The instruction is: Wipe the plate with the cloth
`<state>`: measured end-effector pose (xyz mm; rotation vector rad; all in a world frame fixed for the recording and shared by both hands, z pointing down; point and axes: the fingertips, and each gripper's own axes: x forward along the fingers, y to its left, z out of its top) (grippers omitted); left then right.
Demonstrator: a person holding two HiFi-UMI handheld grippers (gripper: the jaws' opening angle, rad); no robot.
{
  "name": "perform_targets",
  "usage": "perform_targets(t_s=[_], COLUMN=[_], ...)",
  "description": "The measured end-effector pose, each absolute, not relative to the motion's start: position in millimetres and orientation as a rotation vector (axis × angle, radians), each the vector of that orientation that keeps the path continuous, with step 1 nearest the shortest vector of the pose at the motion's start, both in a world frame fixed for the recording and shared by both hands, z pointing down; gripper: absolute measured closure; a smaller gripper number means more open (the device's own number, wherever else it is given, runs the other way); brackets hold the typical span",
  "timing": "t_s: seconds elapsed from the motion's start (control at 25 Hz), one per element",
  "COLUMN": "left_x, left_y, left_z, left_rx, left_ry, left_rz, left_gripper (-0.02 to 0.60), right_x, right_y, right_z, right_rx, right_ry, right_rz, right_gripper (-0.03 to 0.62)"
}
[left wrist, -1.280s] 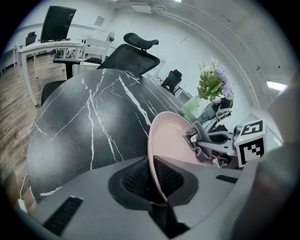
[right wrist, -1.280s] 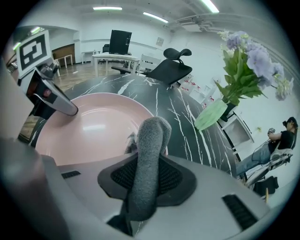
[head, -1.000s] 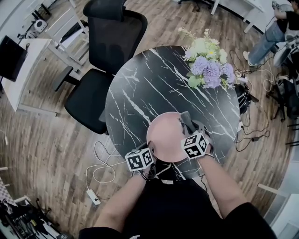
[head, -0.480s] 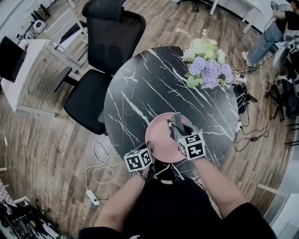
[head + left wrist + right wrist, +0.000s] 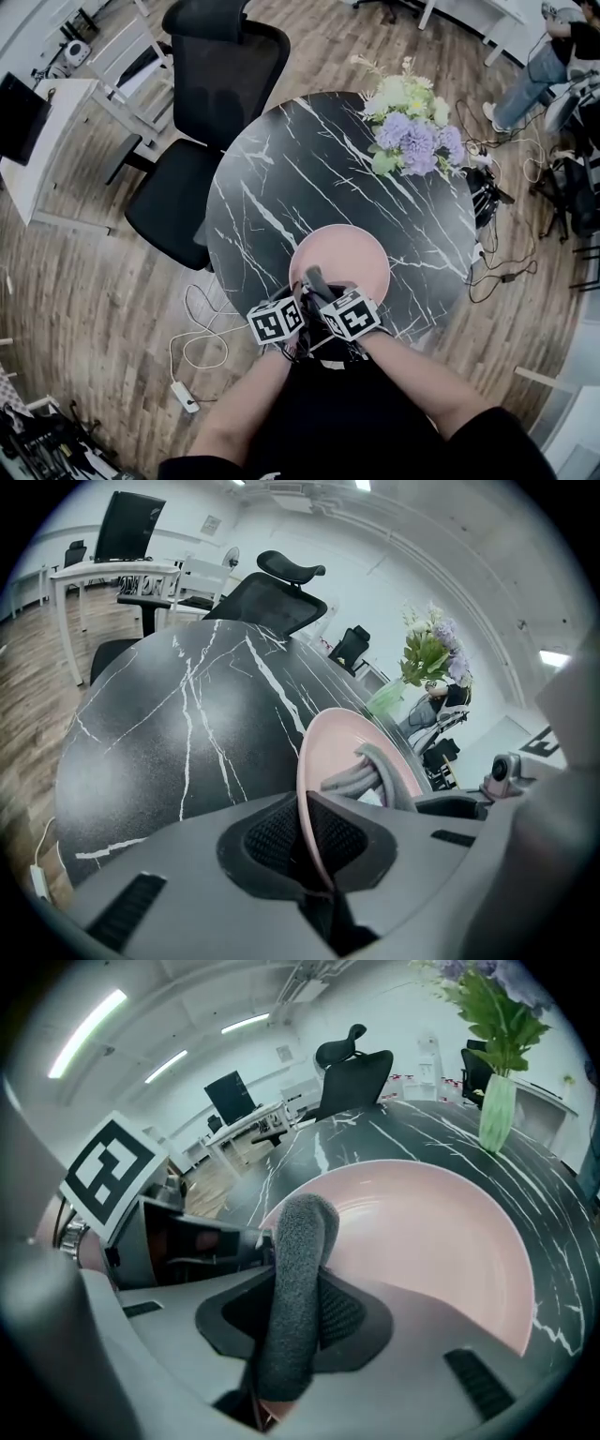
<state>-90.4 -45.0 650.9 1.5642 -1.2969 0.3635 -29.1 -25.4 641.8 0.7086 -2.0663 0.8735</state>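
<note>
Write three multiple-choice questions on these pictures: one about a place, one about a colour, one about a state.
1. Where do the flowers stand?
A) on the table, beyond the plate
B) on a shelf
C) on a windowsill

2. What colour is the plate?
A) white
B) pink
C) blue

3. The right gripper has its jaws:
A) open and empty
B) shut on the cloth
C) shut on a spoon

Answers: 1 A, the head view shows them at the table's far edge; 2 B, every view shows it pink; 3 B, the right gripper view shows the cloth pinched between them.
</note>
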Motion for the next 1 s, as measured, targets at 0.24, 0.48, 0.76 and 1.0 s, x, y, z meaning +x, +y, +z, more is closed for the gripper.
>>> perform_targets(t_s=[0.24, 0.48, 0.76, 1.0], left_x=[-90, -92, -91, -91], left_y=[-45, -45, -45, -44], left_z=[651, 651, 650, 651], left_rx=[1.574, 1.579, 1.582, 1.592], left_ry=[-1.297, -1.306, -1.302, -1.298], left_rz=[0.36, 0.384, 0.393, 0.4], left_gripper=[0.54, 0.54, 0.538, 0.538], right_x=[-28, -15, 18, 52], right_y=[-10, 2, 3, -15], right_z=[649, 645, 646, 648], right_rx=[0.614, 0.516, 0.495, 0.558], right_ry=[-2.039, -2.009, -1.963, -1.915], right_rz=[0.819, 0.643, 0.524, 0.418], right_gripper=[0.484, 0.484, 0.484, 0.482])
